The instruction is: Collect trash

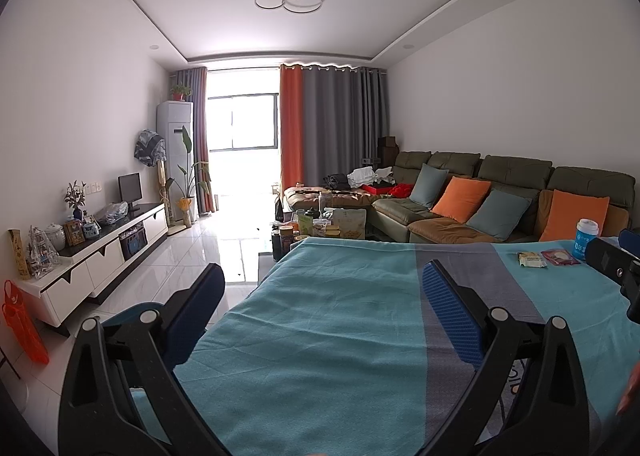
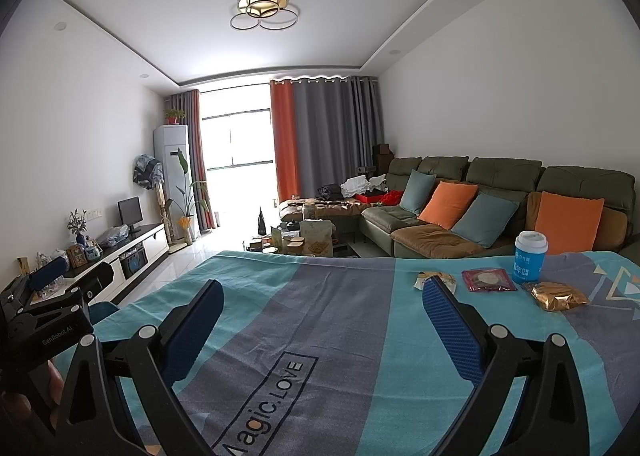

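Teal-and-grey striped cloth covered the tabletop (image 2: 320,296); both grippers hovered above it, spread wide, nothing held.

Left gripper (image 1: 324,288) had its jaws released over bare teal cloth at the tabletop's left part. Right gripper (image 2: 322,302) was likewise released, above the grey stripe printed "Magic.LOVE". Trash sat at the far right of the tabletop, well apart from the left gripper: pale snack wrapper (image 2: 436,279) partly behind the right gripper's right finger, dark red packet (image 2: 489,280) just beside it, blue paper cup (image 2: 529,257) with white lid upright behind the packet, crumpled gold foil wrapper (image 2: 557,295) near the cup's base. Green sofa (image 2: 472,224) with orange and teal cushions stood behind the tabletop.
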`<control>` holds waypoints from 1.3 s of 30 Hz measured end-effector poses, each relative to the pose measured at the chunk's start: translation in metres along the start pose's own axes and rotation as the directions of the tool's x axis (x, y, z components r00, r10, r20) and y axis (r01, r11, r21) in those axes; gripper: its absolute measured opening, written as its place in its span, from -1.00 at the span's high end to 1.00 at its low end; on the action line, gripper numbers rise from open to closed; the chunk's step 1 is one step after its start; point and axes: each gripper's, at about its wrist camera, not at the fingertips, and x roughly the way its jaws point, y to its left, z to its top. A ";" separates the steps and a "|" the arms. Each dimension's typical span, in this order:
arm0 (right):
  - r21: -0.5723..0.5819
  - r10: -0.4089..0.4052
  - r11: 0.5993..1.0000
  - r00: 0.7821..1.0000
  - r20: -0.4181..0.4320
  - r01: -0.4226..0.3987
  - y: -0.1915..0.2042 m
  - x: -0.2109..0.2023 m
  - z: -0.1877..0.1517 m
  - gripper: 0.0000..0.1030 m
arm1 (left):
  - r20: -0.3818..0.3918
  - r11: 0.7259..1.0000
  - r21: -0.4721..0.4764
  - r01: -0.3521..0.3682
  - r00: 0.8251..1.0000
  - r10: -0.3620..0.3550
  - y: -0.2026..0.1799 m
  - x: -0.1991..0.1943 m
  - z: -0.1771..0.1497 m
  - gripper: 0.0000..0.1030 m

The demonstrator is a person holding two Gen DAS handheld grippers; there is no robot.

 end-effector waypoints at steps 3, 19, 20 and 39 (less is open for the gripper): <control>0.000 -0.001 1.000 1.000 0.000 0.001 0.000 0.000 0.000 -0.87 | -0.001 1.000 0.000 0.000 1.000 0.000 -0.001 -0.001 0.000 -0.89; 0.000 -0.001 1.000 1.000 0.000 0.001 0.000 0.000 0.000 -0.87 | -0.002 1.000 0.000 0.000 1.000 0.000 0.000 -0.001 0.000 -0.89; 0.000 -0.001 1.000 1.000 0.001 0.001 0.000 0.000 0.000 -0.87 | -0.001 1.000 0.002 0.000 1.000 0.000 -0.001 0.000 0.000 -0.89; 0.003 -0.002 1.000 1.000 -0.003 0.002 -0.002 0.001 0.000 -0.87 | -0.018 1.000 -0.007 0.012 1.000 -0.012 0.000 0.006 0.001 -0.89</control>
